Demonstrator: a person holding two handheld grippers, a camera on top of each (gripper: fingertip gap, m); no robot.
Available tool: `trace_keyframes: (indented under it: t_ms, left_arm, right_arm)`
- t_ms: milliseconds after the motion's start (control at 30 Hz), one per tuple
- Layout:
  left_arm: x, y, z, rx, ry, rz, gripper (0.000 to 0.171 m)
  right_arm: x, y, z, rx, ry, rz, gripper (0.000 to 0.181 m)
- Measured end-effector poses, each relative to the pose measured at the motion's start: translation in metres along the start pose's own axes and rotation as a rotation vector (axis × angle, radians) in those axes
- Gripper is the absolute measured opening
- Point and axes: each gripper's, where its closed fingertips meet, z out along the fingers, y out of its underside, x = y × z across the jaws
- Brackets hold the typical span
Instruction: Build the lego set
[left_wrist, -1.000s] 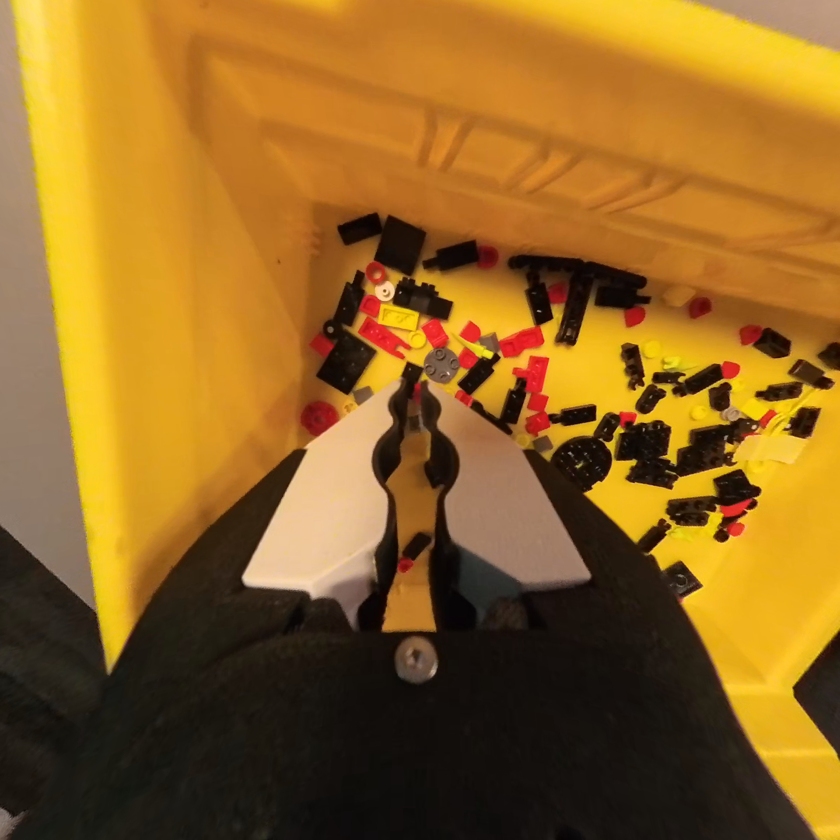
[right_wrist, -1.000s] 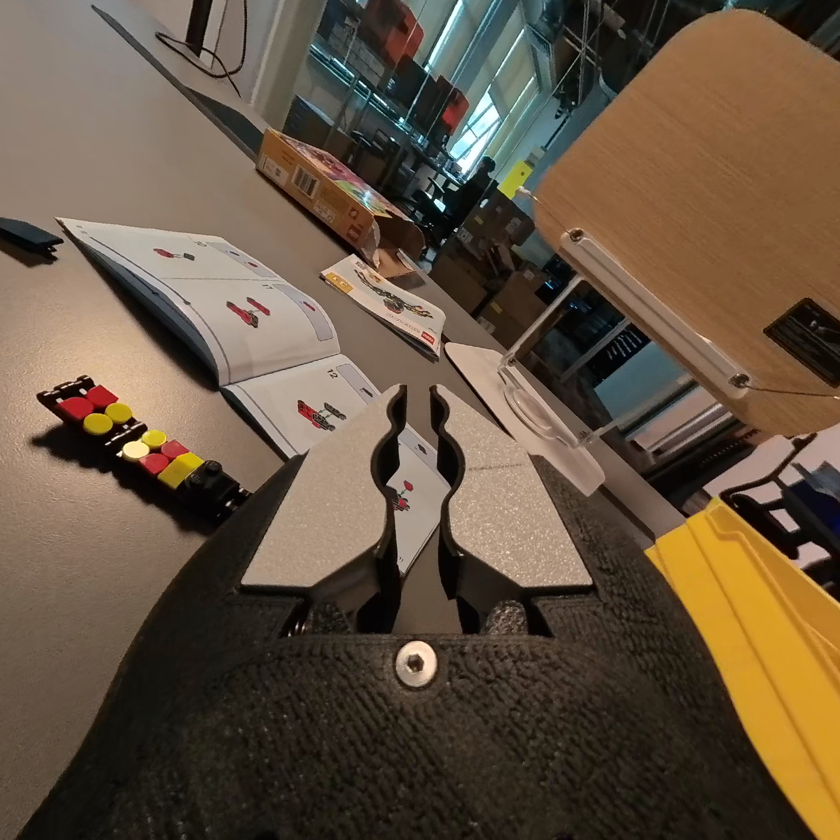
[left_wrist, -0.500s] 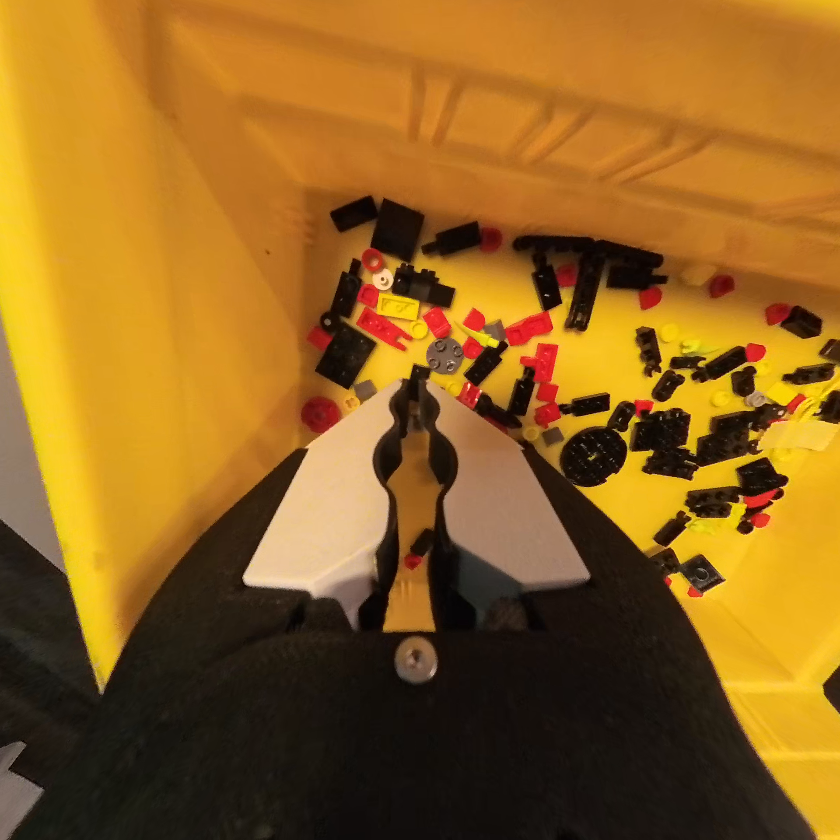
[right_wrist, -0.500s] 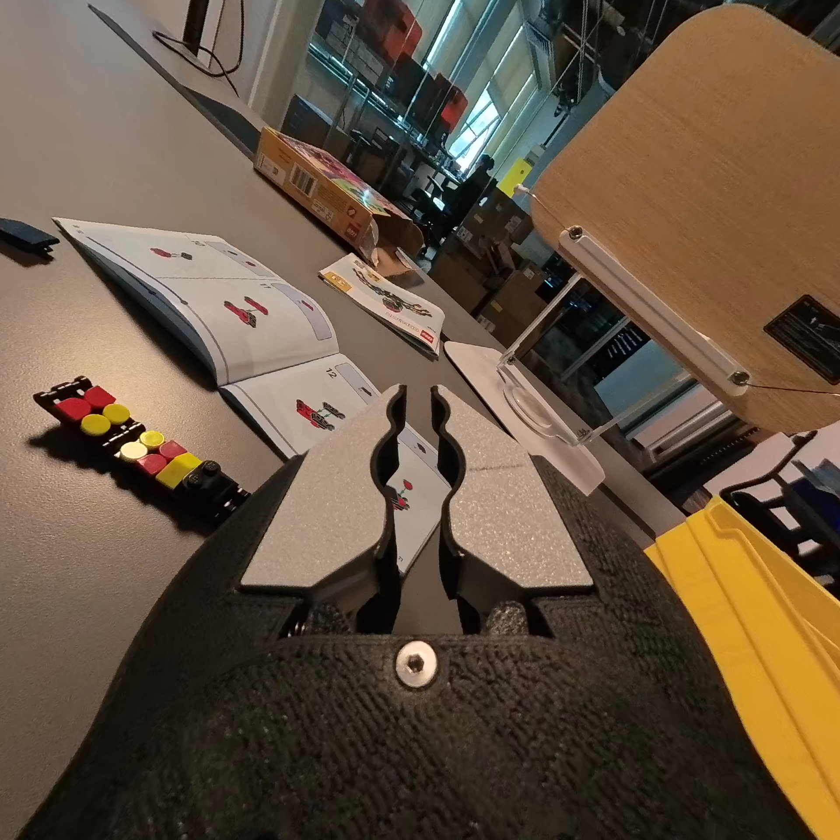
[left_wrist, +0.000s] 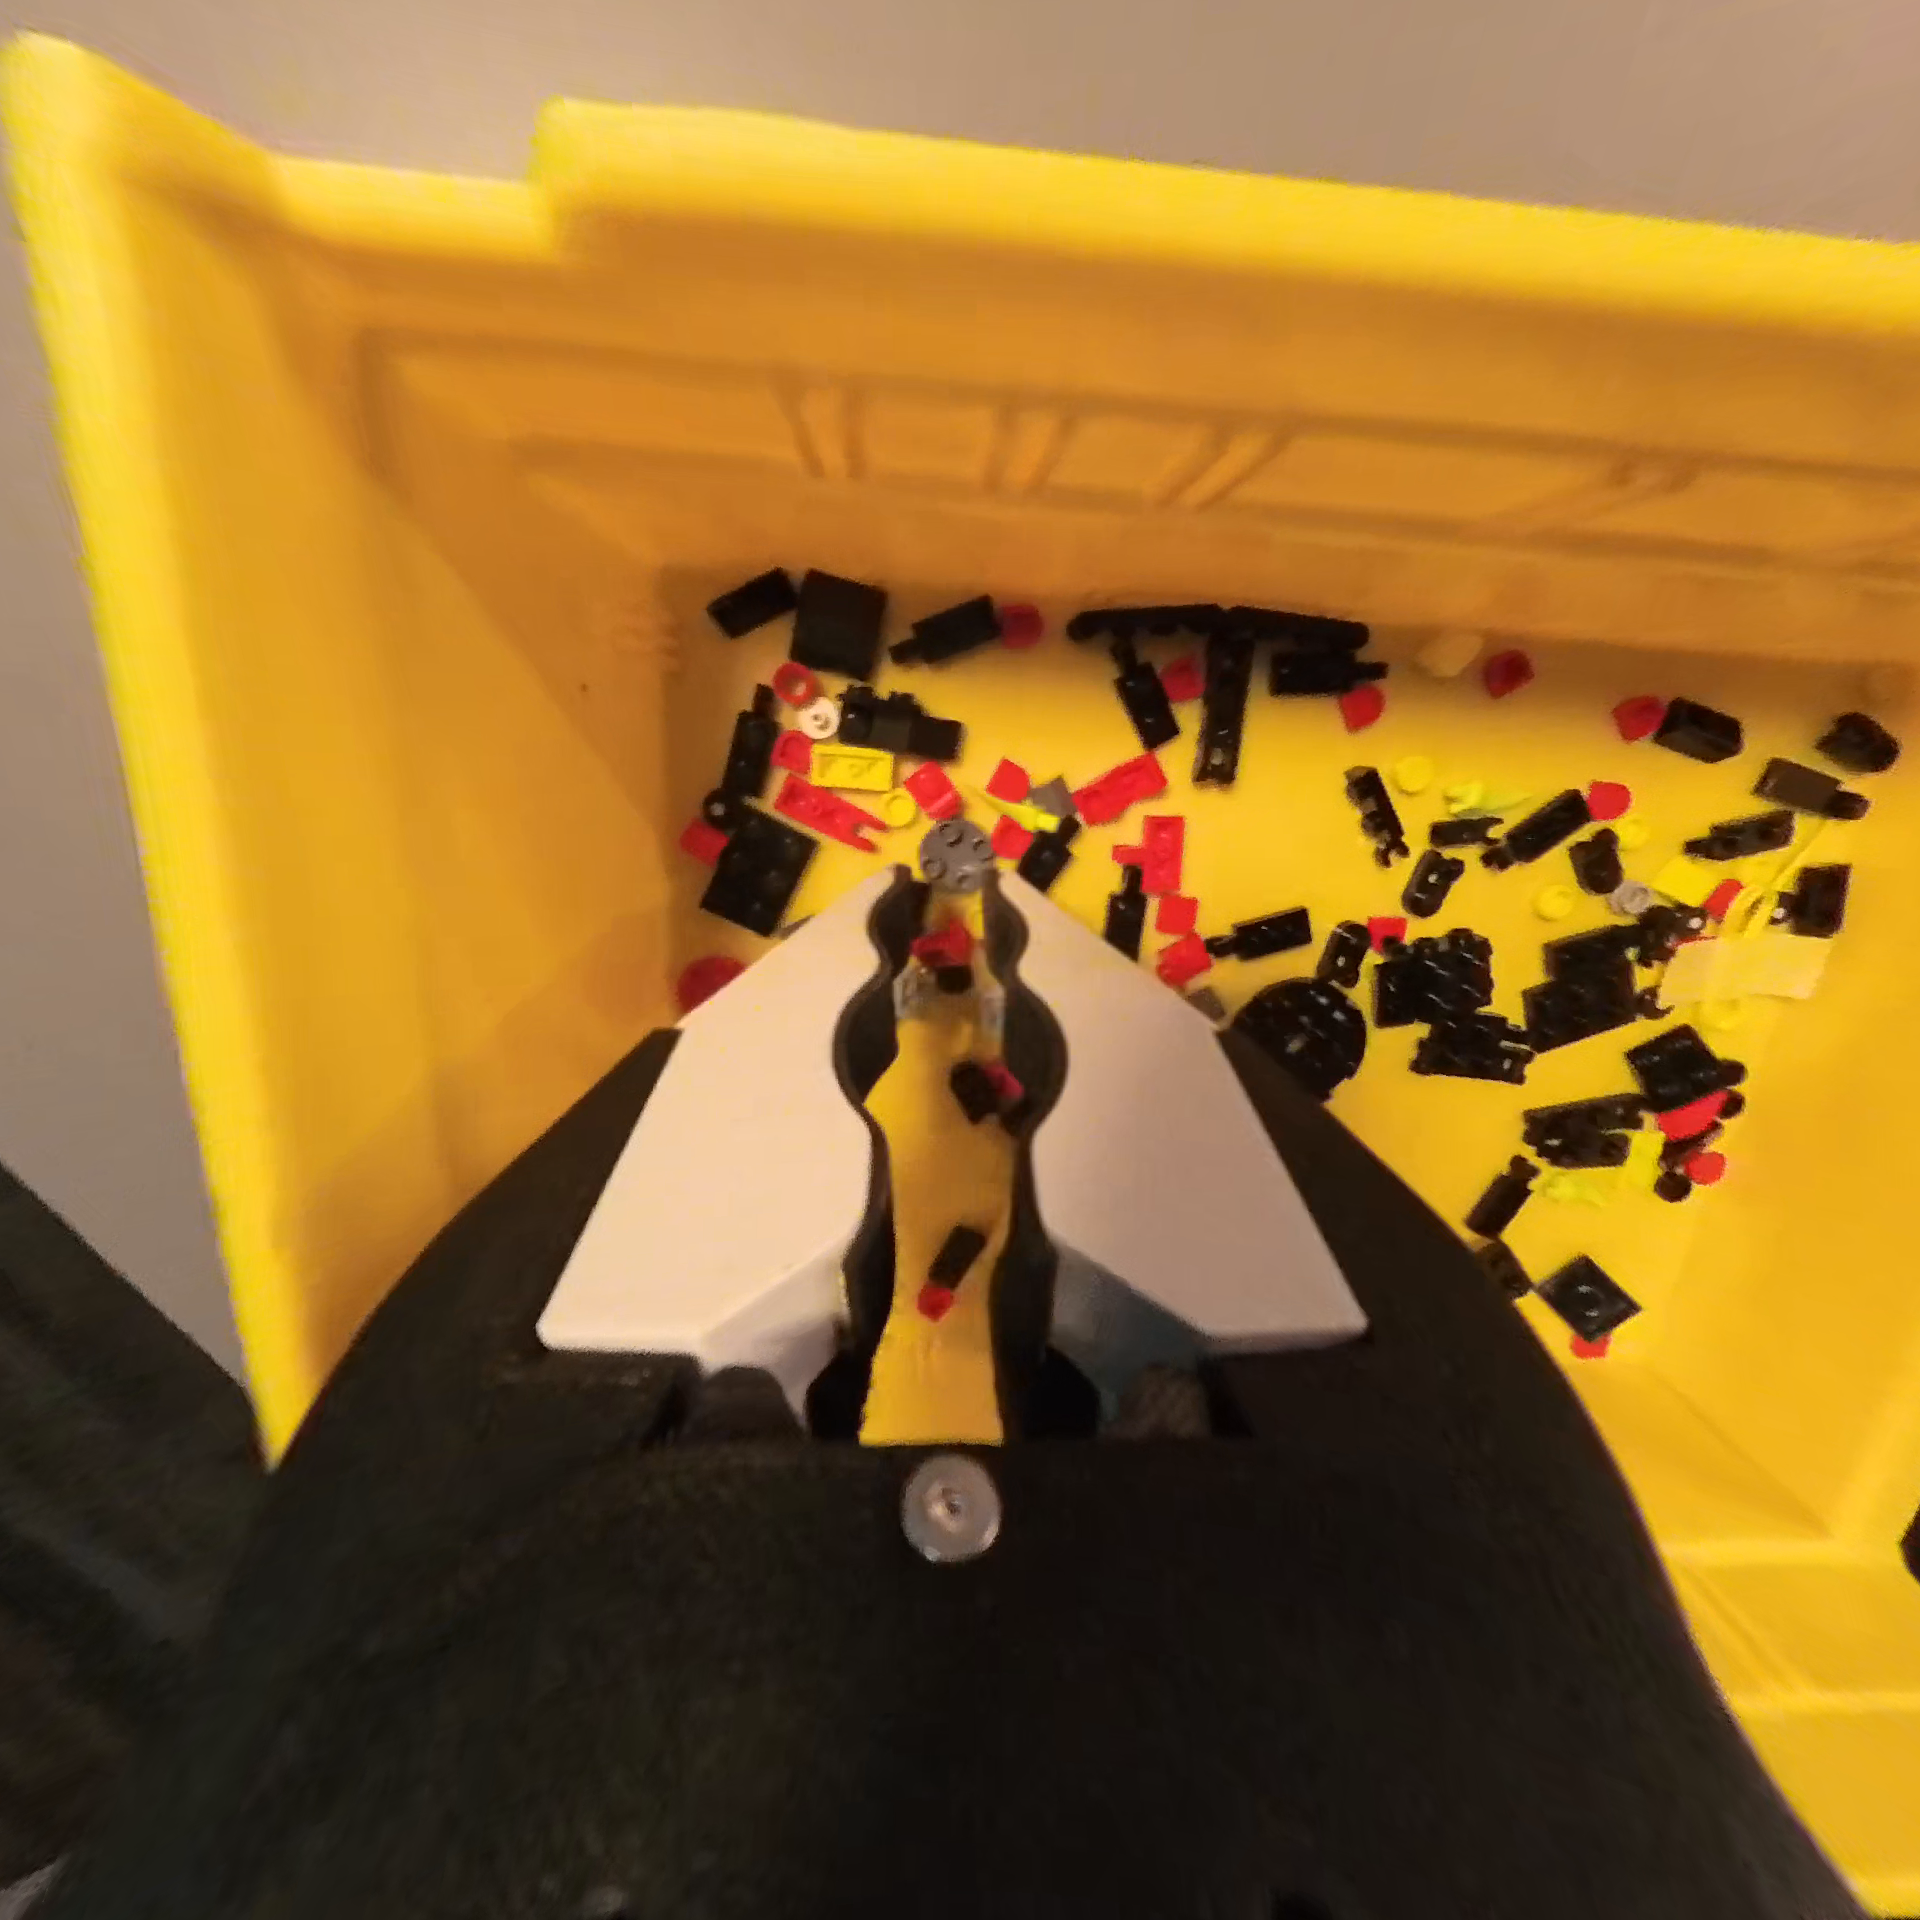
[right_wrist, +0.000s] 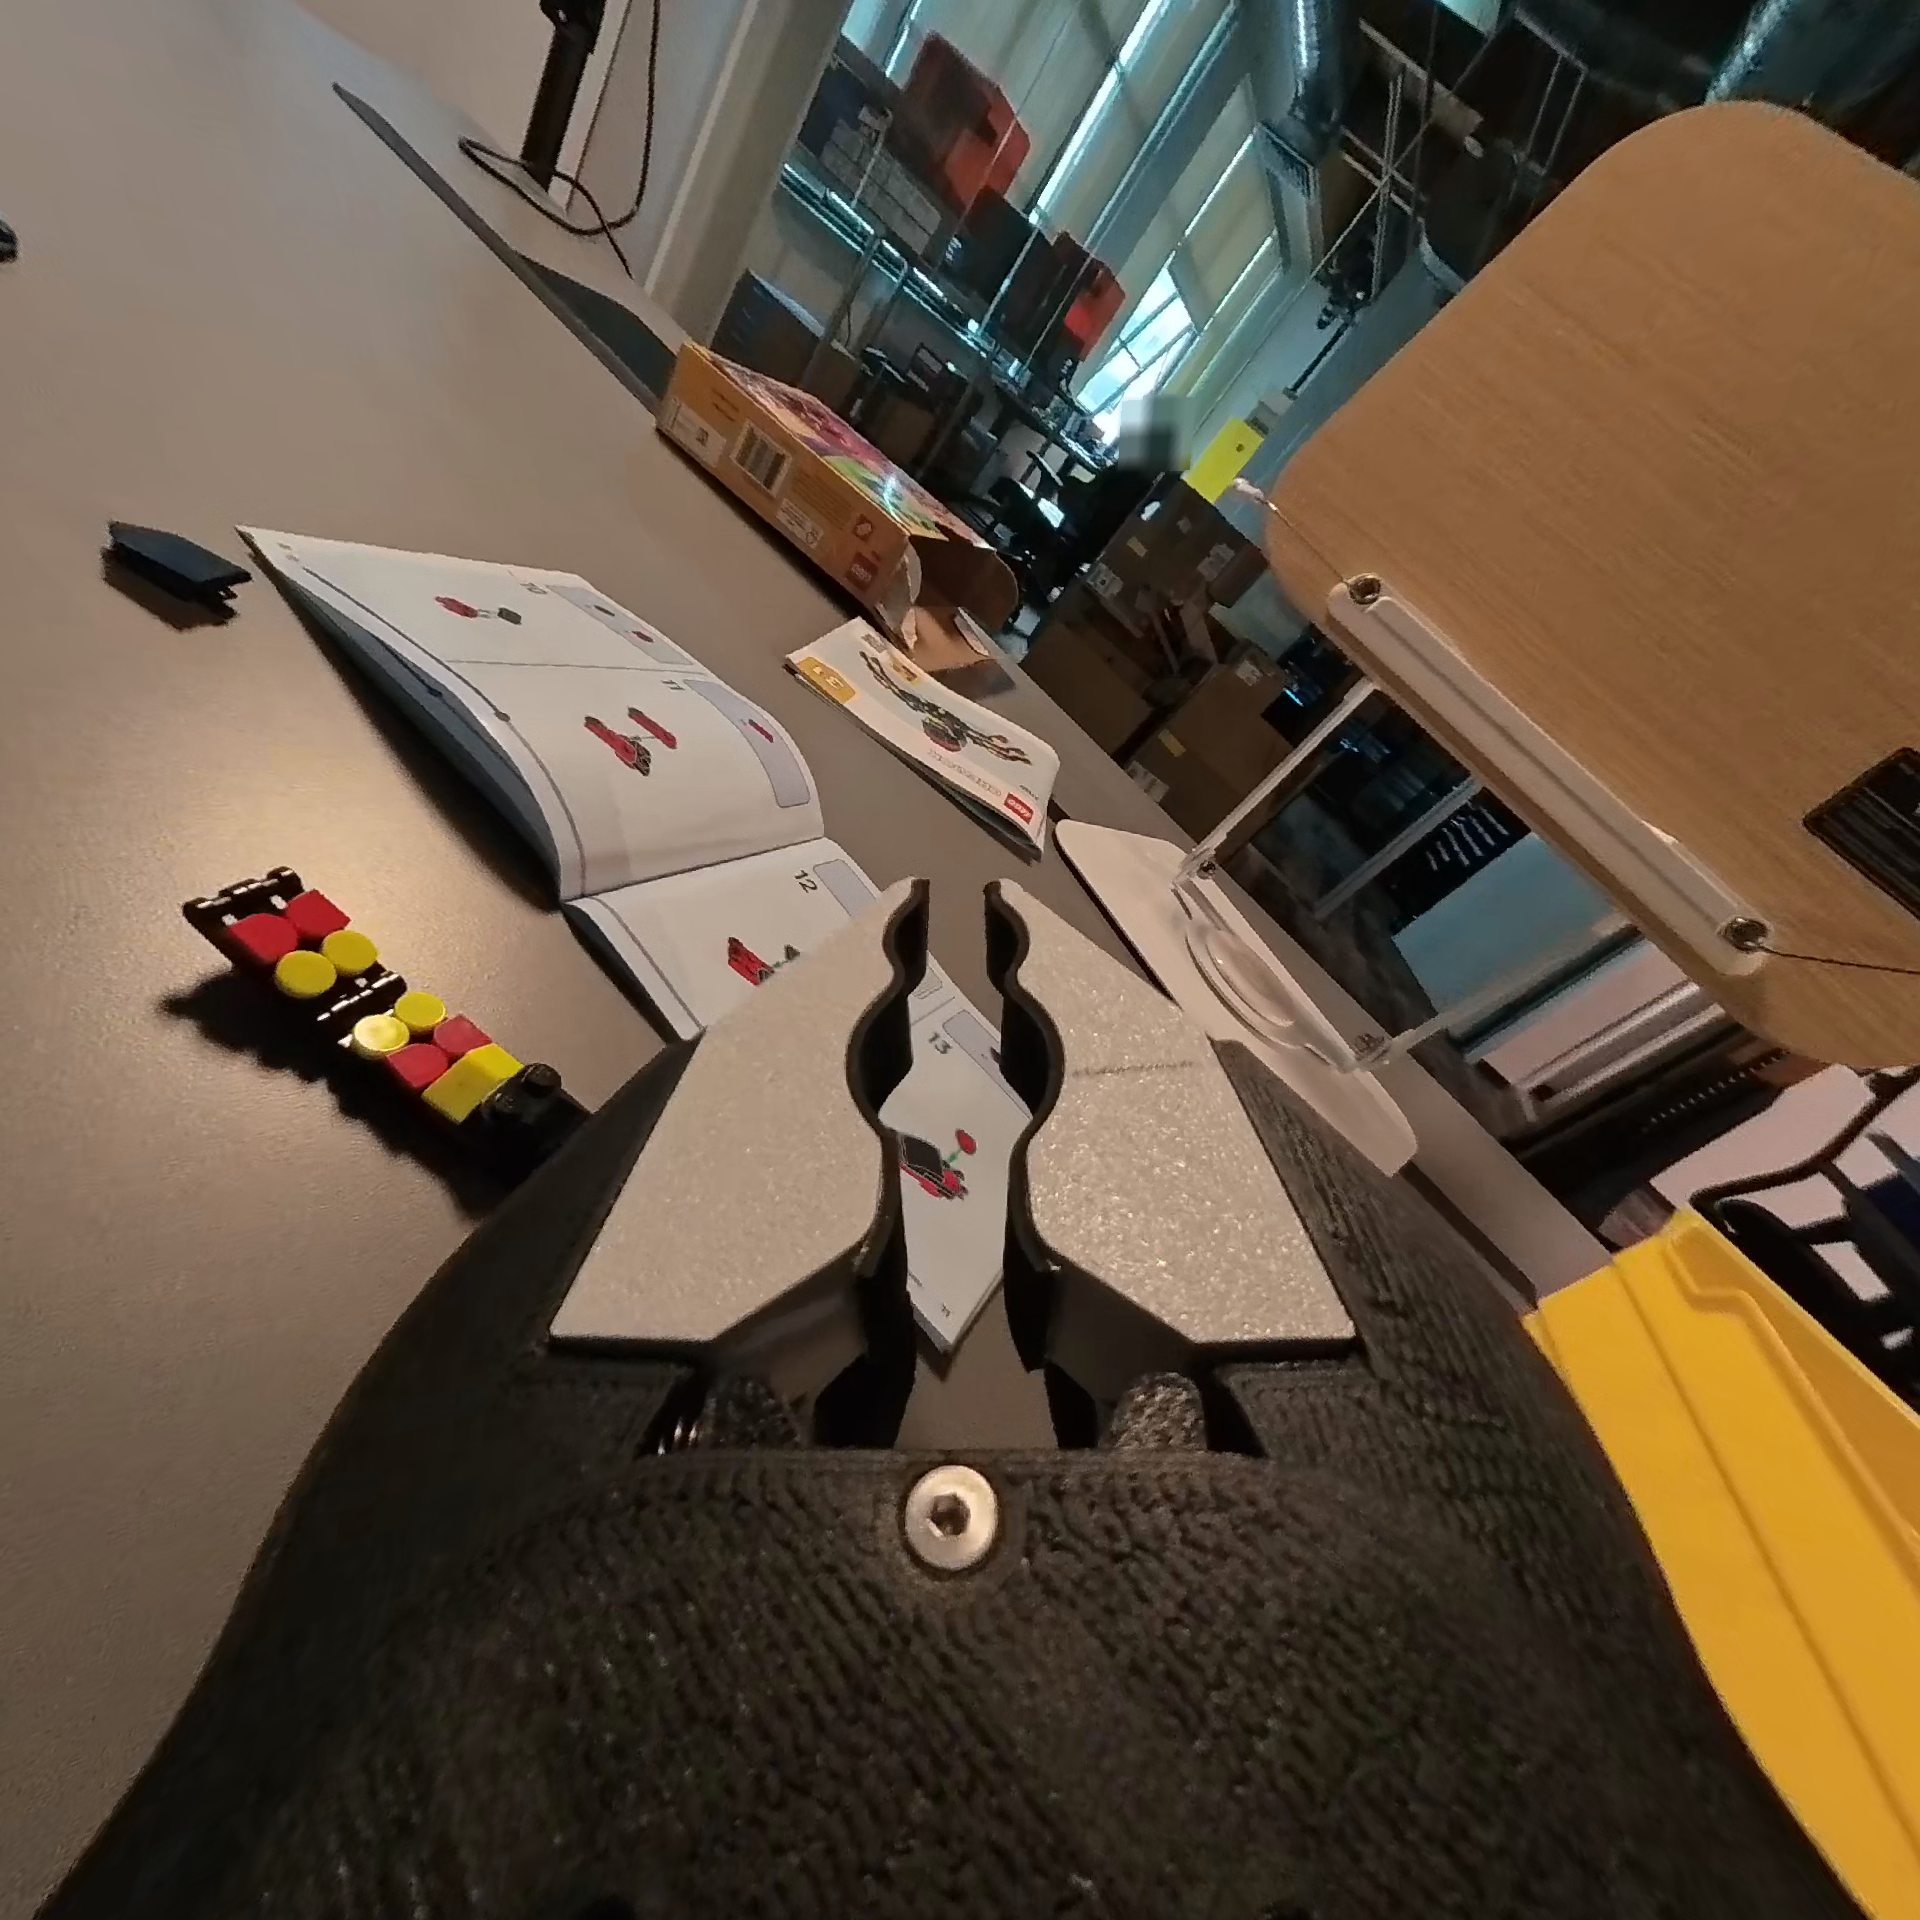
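- Loose lego pieces (left_wrist: 1226, 852), black, red and yellow, lie scattered on the floor of the yellow bin (left_wrist: 436, 644).
- The left gripper (left_wrist: 951, 894) points down into the bin; its jaws stand a narrow gap apart, tips just short of a grey round plate (left_wrist: 956, 854). The view is blurred; whether the tips touch it cannot be told.
- Compared with half a second ago, the left jaws have parted slightly and the gripper has drawn back, so the bin's top edge shows.
- The partly built strip (right_wrist: 374, 1013) lies on the dark table (right_wrist: 208, 416), beside the open instruction booklet (right_wrist: 582, 748).
- The right gripper (right_wrist: 956, 899) hovers over the booklet, jaws narrowly apart and empty, unchanged.
- Page numbers and a barcode on the cardboard box (right_wrist: 800, 478) are visible; they are not transcribed.
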Motion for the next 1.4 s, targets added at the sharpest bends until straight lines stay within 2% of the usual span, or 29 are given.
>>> trace_keyframes:
  t_ms: [133,533,700,767,833,967,1000,1033,1067,1133,1233,1300,1400]
  left_arm:
    - [-0.004,0.004,0.007,-0.041,-0.019,-0.024,0.016]
    - [-0.009,0.01,0.007,-0.035,-0.061,-0.085,0.014]
    - [-0.012,0.018,0.015,-0.061,-0.061,-0.122,0.02]
    - [-0.015,0.018,0.015,-0.053,-0.078,-0.118,0.018]
    - [-0.016,0.018,0.015,-0.044,-0.099,-0.117,0.007]
    - [-0.017,0.021,0.013,-0.072,-0.152,-0.075,0.007]
    - [-0.019,0.018,0.008,-0.056,-0.193,-0.066,0.007]
    - [-0.018,0.007,-0.004,0.013,-0.239,-0.051,0.007]
    - [-0.011,-0.008,-0.022,0.108,-0.278,-0.033,0.007]
    - [0.023,-0.04,-0.068,0.33,-0.309,0.028,0.007]
    - [0.112,-0.065,-0.123,0.563,-0.279,0.181,0.007]
    - [0.177,-0.068,-0.135,0.641,-0.264,0.306,0.007]
    - [0.268,-0.071,-0.115,0.731,-0.192,0.457,0.007]
  right_arm:
    - [0.001,-0.002,-0.001,0.02,-0.005,0.028,0.009]
    - [0.0,-0.005,-0.002,0.039,-0.017,0.047,0.009]
    - [0.001,-0.005,-0.002,0.04,-0.017,0.048,0.009]
    - [0.0,-0.005,-0.002,0.041,-0.017,0.049,0.009]
    - [0.0,-0.006,-0.002,0.042,-0.019,0.048,0.009]
    - [0.0,-0.006,-0.002,0.048,-0.019,0.045,0.009]
    - [0.0,-0.007,-0.002,0.05,-0.017,0.043,0.009]
    - [0.0,-0.008,-0.002,0.055,-0.014,0.039,0.009]
    - [0.0,-0.009,-0.003,0.063,-0.014,0.035,0.01]
    - [-0.003,-0.013,-0.003,0.08,-0.026,0.018,0.01]
    - [-0.013,-0.021,-0.002,0.122,-0.07,-0.03,0.01]
    - [-0.022,-0.031,-0.001,0.171,-0.106,-0.072,0.01]
    - [-0.034,-0.043,0.0,0.244,-0.148,-0.142,0.01]
